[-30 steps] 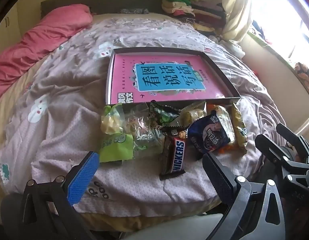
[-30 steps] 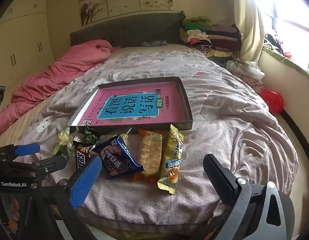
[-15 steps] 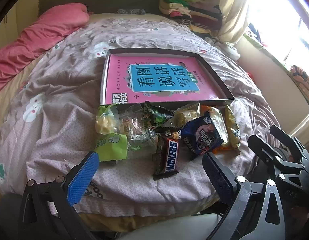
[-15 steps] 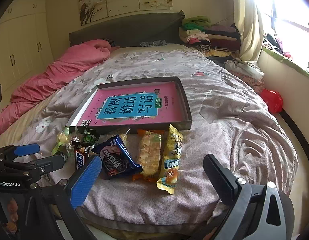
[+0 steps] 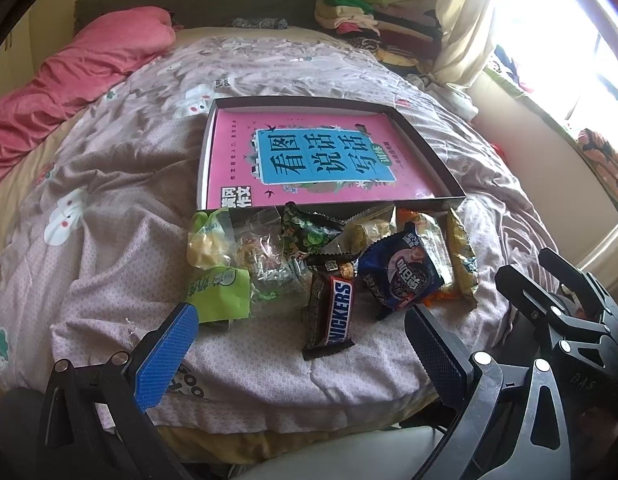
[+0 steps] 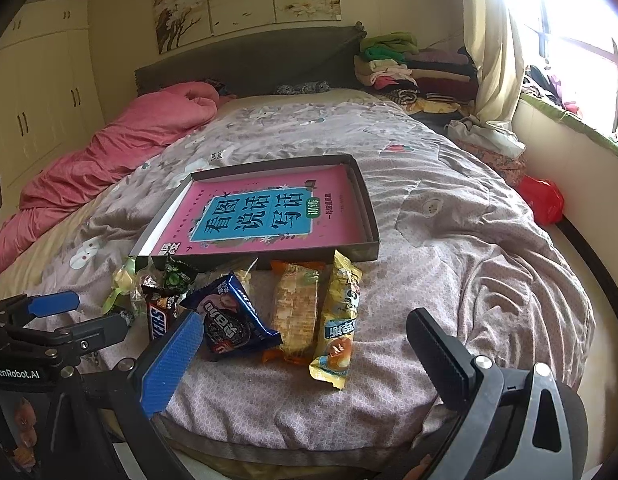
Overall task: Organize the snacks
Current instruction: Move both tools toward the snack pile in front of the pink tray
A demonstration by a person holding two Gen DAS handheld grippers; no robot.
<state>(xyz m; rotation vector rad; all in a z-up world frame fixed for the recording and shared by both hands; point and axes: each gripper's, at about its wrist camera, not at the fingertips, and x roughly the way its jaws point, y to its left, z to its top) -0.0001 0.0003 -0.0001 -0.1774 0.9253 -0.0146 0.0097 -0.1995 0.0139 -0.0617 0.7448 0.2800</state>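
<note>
Several snack packets lie on the bed in front of a shallow dark box (image 5: 425, 148) (image 6: 365, 204) with a pink book in it. Among them are a Snickers bar (image 5: 333, 312) (image 6: 159, 316), a blue cookie packet (image 5: 401, 272) (image 6: 233, 312), a green packet (image 5: 217, 292), an orange cracker pack (image 6: 295, 308) and a yellow packet (image 6: 337, 320) (image 5: 461, 256). My left gripper (image 5: 297, 344) is open and empty, just short of the Snickers bar. My right gripper (image 6: 305, 344) is open and empty, near the cracker and yellow packets.
A pink quilt (image 5: 77, 76) (image 6: 121, 140) lies at the bed's far left. Folded clothes (image 6: 413, 68) are stacked at the headboard's right. The window and curtain (image 6: 493, 48) are on the right. The bed edge (image 6: 309, 440) is just below the grippers.
Both grippers have drifted slightly; the snacks sit a little further left in the left wrist view. Nothing has been picked up or moved.
</note>
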